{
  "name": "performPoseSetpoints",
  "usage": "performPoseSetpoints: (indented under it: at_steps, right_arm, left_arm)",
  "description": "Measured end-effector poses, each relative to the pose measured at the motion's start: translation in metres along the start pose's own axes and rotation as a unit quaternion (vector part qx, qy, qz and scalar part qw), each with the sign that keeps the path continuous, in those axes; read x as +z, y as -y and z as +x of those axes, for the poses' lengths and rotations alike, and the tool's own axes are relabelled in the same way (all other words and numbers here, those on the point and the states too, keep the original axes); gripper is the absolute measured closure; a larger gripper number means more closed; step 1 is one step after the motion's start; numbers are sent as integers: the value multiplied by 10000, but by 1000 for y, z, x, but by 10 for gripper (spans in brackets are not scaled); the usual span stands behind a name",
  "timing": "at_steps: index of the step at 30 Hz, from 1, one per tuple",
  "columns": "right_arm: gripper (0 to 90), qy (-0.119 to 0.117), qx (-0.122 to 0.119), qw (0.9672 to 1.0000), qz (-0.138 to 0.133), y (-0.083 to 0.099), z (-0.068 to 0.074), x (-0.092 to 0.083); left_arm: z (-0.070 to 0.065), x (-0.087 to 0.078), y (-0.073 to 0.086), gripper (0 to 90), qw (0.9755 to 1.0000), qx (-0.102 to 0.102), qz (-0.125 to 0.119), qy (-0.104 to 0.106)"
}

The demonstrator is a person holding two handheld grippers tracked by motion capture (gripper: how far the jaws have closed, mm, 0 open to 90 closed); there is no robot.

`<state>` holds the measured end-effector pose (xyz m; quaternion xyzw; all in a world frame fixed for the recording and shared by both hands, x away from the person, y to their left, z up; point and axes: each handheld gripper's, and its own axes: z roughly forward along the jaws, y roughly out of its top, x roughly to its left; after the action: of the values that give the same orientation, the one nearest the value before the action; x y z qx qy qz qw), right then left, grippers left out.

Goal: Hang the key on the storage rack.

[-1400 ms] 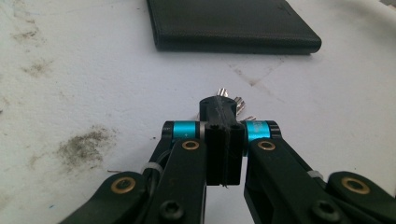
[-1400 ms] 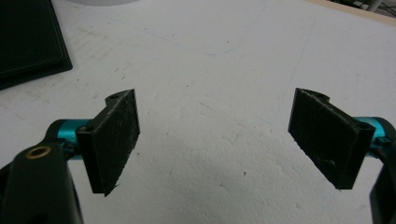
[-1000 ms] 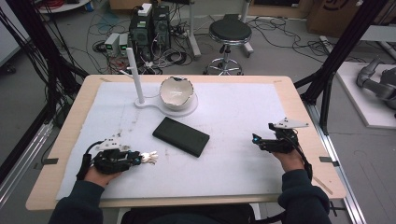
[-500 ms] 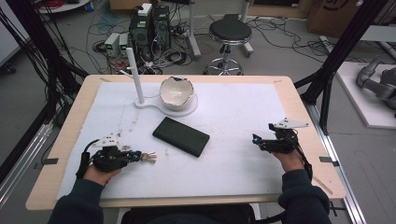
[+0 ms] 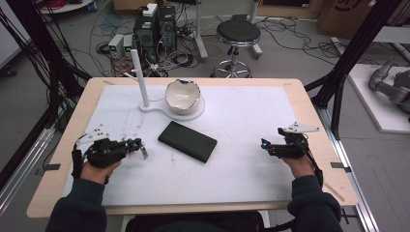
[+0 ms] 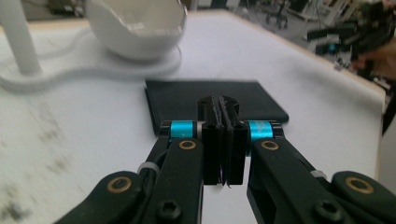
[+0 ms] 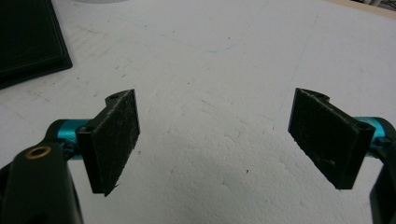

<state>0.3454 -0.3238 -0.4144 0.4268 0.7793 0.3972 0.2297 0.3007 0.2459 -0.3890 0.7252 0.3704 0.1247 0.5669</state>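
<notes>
My left gripper (image 5: 137,143) is held a little above the white mat at the left. Its jaws are shut, and a small silvery metal piece (image 5: 143,152) dangles from the tips. In the left gripper view the pads (image 6: 212,140) press flat together, and the metal piece is hidden below them. A flat black case (image 5: 187,141) lies at the middle of the mat, just beyond the left gripper's (image 6: 223,100) tips. My right gripper (image 5: 264,144) rests at the right, open. Between its pads (image 7: 114,140) there is bare mat.
A white bowl with a jagged rim (image 5: 182,95) sits on a flat white base (image 5: 193,115) with an upright white post (image 5: 139,77) at the back. The case's corner (image 7: 28,37) shows in the right gripper view. A stool, computers and cables stand past the table's far edge.
The left gripper's jaws closed on the silvery piece that lay on the mat. It then rose with the piece hanging from its tips. The right gripper stayed still.
</notes>
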Motion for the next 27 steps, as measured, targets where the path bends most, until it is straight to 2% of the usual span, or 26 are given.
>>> performPoseSetpoints:
  at_steps: [9,14,19,22,27]
  right_arm:
    - [165,-19,53,10000,-26,-1,-2,1]
    - [165,-24,79,10000,-56,-1,-3,1]
    - [165,-33,69,9999,-102,-1,-2,0]
    - [165,-31,77,9999,-95,-1,-3,0]
    - [165,-36,70,9999,-91,-1,-3,2]
  left_arm:
    - [18,-1,-67,878,9980,176,-546,-256]
    - [25,5,-102,879,9949,447,-827,-366]
    - [41,13,-129,879,9933,296,-1013,-463]
    - [52,21,-142,879,9937,275,-921,-572]
    - [69,29,-151,878,9936,98,-871,-708]
